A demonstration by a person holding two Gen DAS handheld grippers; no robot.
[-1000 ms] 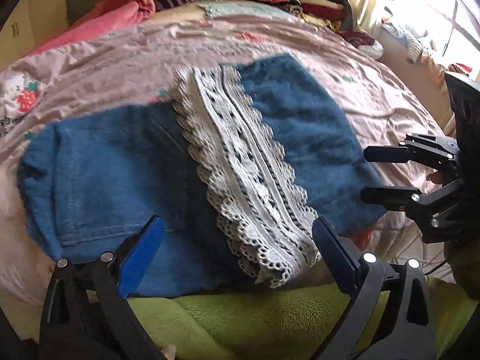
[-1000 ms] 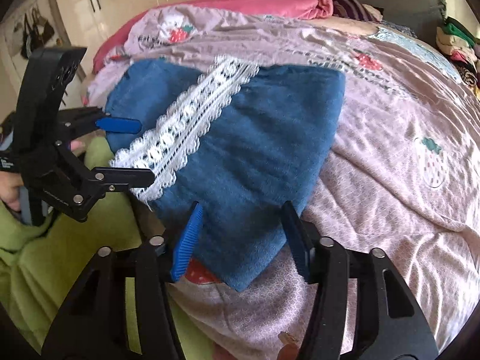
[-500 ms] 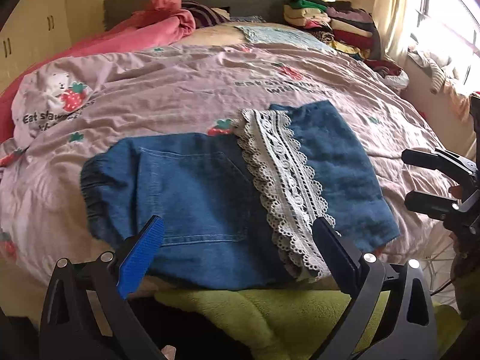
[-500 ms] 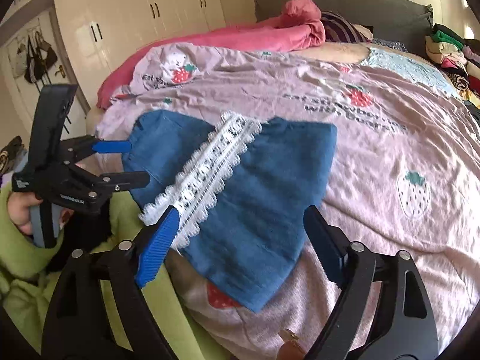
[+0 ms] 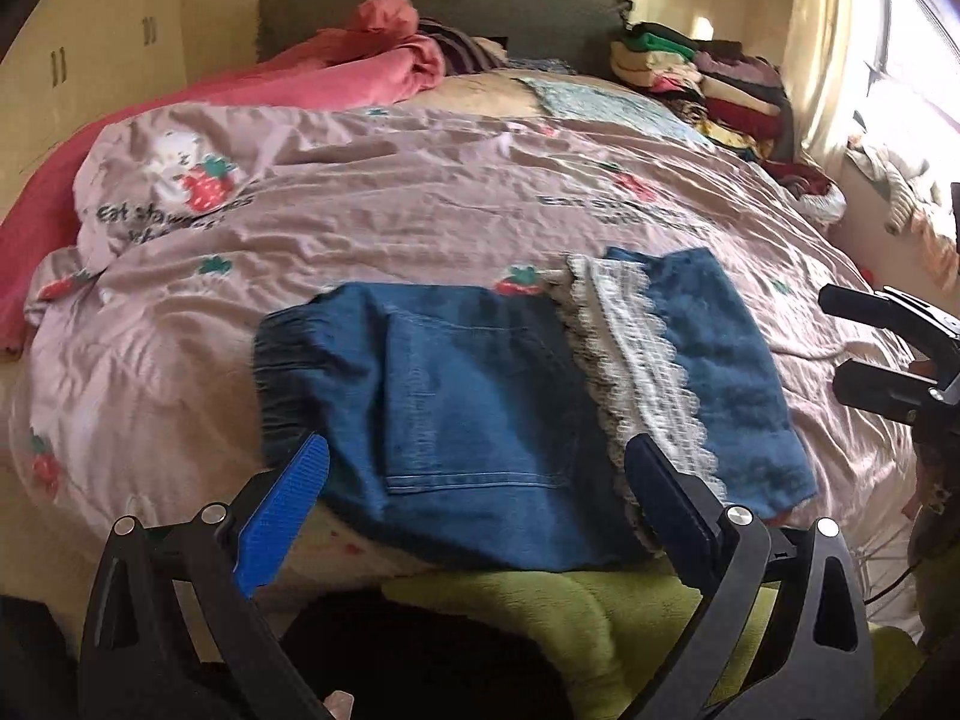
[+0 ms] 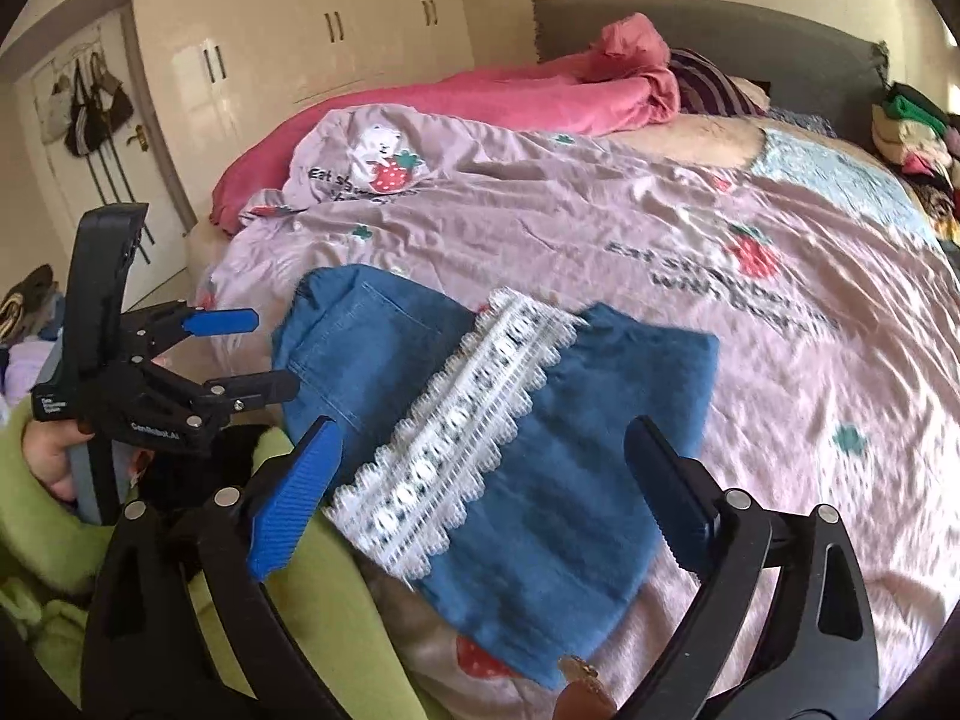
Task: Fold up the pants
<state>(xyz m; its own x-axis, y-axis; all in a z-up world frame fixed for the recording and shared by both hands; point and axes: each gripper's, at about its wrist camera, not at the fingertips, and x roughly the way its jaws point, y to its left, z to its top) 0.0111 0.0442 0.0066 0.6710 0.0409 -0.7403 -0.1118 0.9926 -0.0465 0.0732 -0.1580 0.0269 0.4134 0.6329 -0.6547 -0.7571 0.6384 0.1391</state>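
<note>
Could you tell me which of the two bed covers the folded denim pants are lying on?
The pants lie on the lilac strawberry-print cover, not the plain pink cover bunched near the headboard.

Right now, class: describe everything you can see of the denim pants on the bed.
The denim pants are blue, with a stitched pocket, a gathered waistband at one end and a band of white lace across the leg. They lie folded and flat near the edge of the pink strawberry-print duvet. Neither pair of jaws touches them.

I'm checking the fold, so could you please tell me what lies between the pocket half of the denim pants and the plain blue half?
A white lace band crosses the pants there, clearest in the right wrist view.
</note>
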